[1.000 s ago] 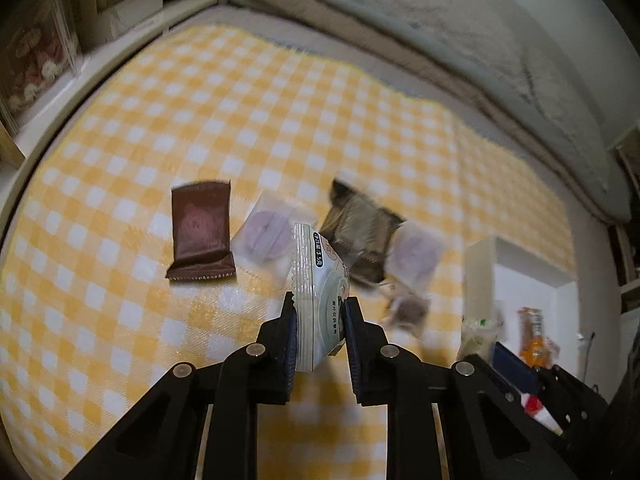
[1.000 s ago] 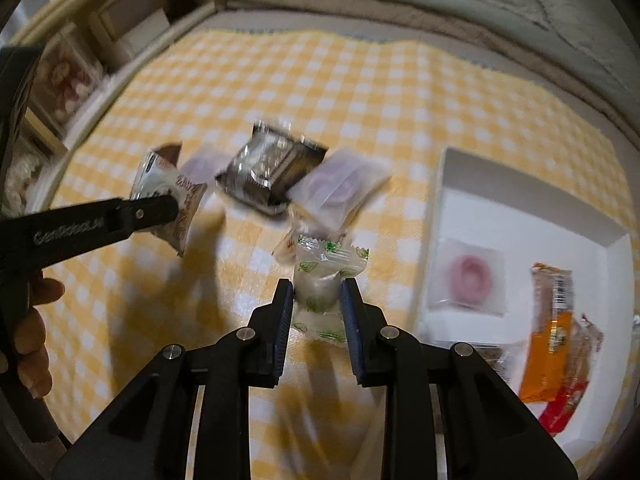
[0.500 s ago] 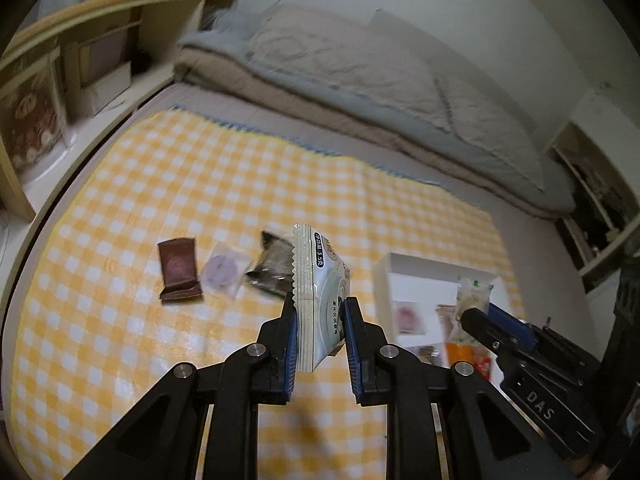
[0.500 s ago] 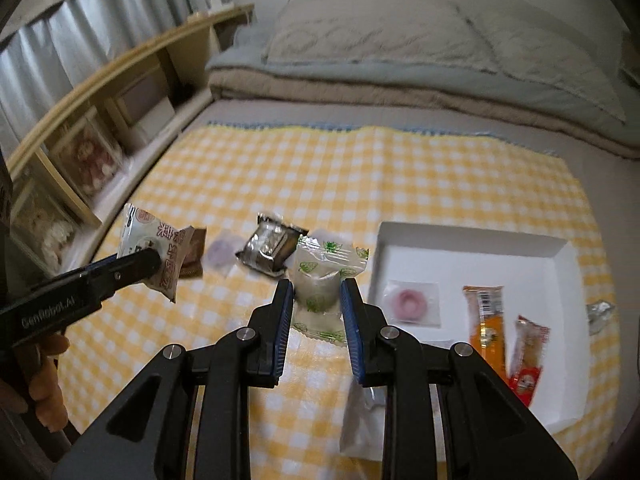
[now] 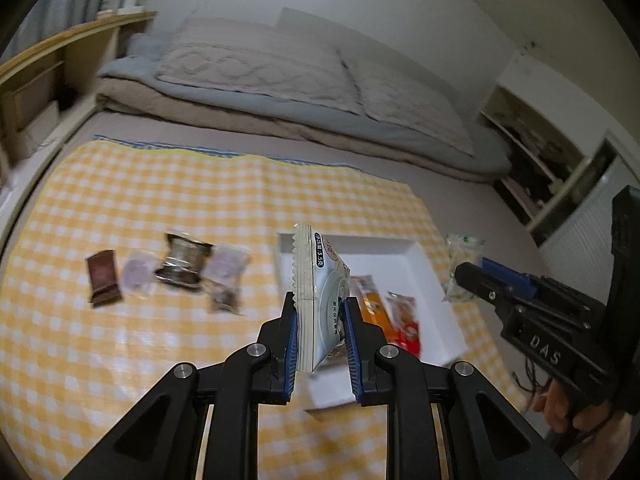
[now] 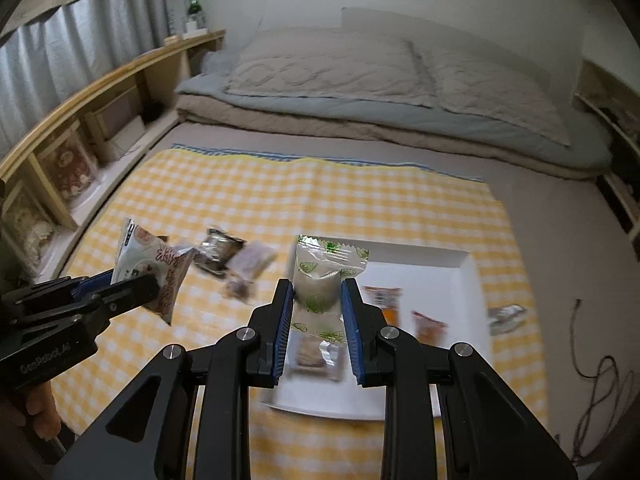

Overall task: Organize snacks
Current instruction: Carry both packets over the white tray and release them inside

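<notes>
So the whole thing is laid out on a yellow-and-white checked plastic mat [image 6: 320, 200] spread over a grey-beige bed surface [image 6: 560, 240], with folded grey and tan quilts [image 6: 360, 76] stacked at the far end against a white wall. A pale wooden shelf unit [image 6: 100, 112] runs along one side under a grey curtain [image 6: 60, 60], and there's a dark cable [image 6: 596, 368] lying off the mat's edge.

The left gripper [image 5: 319, 312] is clamped on an upright white snack packet with a zigzag edge [image 5: 318, 280], held up over the near side of the shallow white rectangular tray [image 5: 424, 264]. The right gripper [image 6: 316, 296] is pinching a clear wrapped candy with green leaf print [image 6: 324, 276], also up in the air above the tray.

Already in the tray: an orange wrapper [image 5: 370, 304] and a red one [image 5: 404, 320]. Left on the mat in a loose row: a brown packet [image 5: 103, 278], a pale purple one [image 5: 138, 274], a silver-black one [image 5: 184, 262], plus a couple of blurry ones nearby.
</notes>
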